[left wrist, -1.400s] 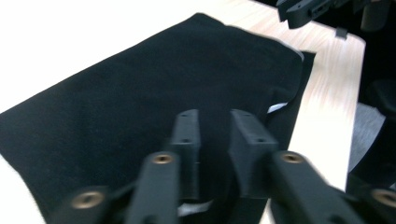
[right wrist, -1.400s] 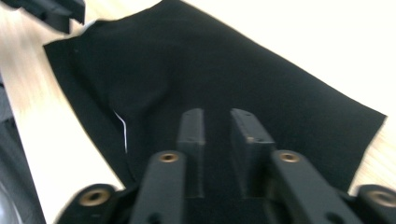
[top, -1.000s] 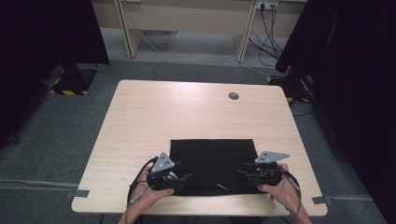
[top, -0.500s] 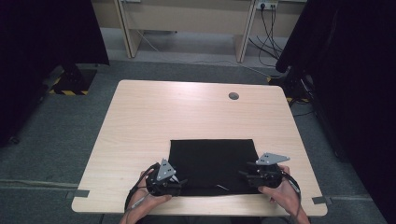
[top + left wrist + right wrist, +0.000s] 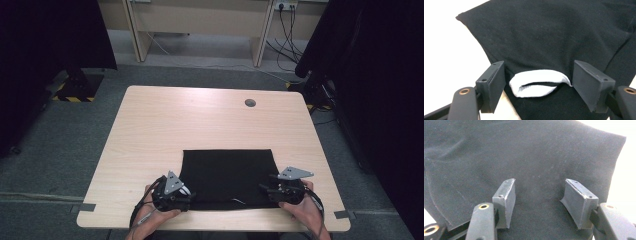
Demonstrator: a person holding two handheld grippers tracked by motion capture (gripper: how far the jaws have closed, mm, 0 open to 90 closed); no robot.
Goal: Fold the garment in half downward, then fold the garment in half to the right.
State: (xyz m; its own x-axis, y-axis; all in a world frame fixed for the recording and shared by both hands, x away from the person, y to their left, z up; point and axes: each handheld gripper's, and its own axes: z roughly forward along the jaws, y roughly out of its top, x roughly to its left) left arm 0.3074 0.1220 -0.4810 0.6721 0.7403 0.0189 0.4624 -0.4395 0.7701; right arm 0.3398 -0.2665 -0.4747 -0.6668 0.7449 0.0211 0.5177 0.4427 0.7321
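So there's a black cloth (image 5: 227,172) lying flat near the surface's (image 5: 200,125) near edge, about in the middle, its long side parallel to that edge. The left tool (image 5: 186,196) sits at its near-left corner, jaws spread around a white tag (image 5: 537,83). The right tool (image 5: 266,188) is at the near-right corner, jaws spread too, over bare fabric.
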